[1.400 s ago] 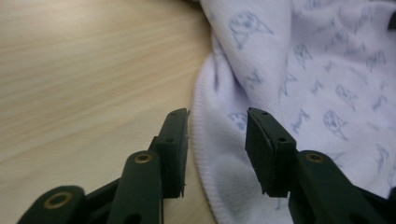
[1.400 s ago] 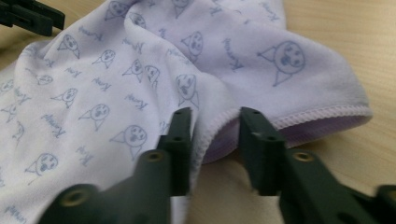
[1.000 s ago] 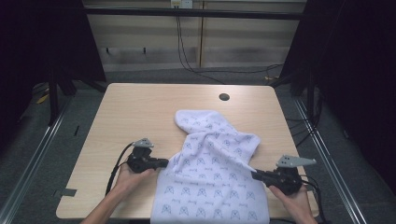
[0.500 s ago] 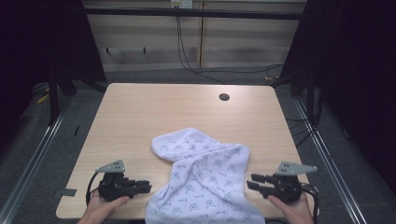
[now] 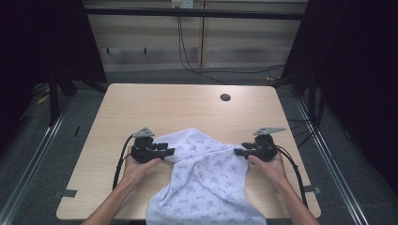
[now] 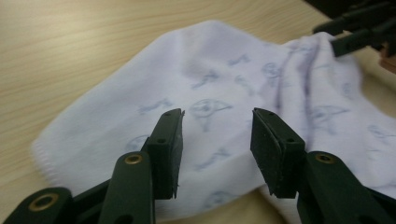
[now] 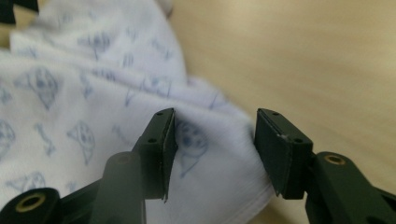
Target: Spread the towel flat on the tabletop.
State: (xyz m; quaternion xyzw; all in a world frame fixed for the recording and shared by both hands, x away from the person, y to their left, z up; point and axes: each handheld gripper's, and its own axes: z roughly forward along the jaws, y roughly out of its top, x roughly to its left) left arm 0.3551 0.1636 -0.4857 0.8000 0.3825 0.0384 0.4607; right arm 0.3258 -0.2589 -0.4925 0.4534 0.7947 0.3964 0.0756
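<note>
Towel [image 5: 206, 183] between open left tongs [image 5: 172, 152], right tongs [image 5: 236, 151].

Your forearms are bare, no sleeves. Your left gripper [image 5: 165, 151] and right gripper [image 5: 239, 151] are black, each topped with a grey three-cornered plate and trailing a black cable. Their flat fingers [image 6: 169, 148] carry small screws and brass pivot rivets.

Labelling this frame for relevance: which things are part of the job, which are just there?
In the job:
- white patterned cloth
- left gripper, jaws open at the cloth
- right gripper, jaws open at the cloth

Just there:
- table
- dark round hole in the tabletop
</note>
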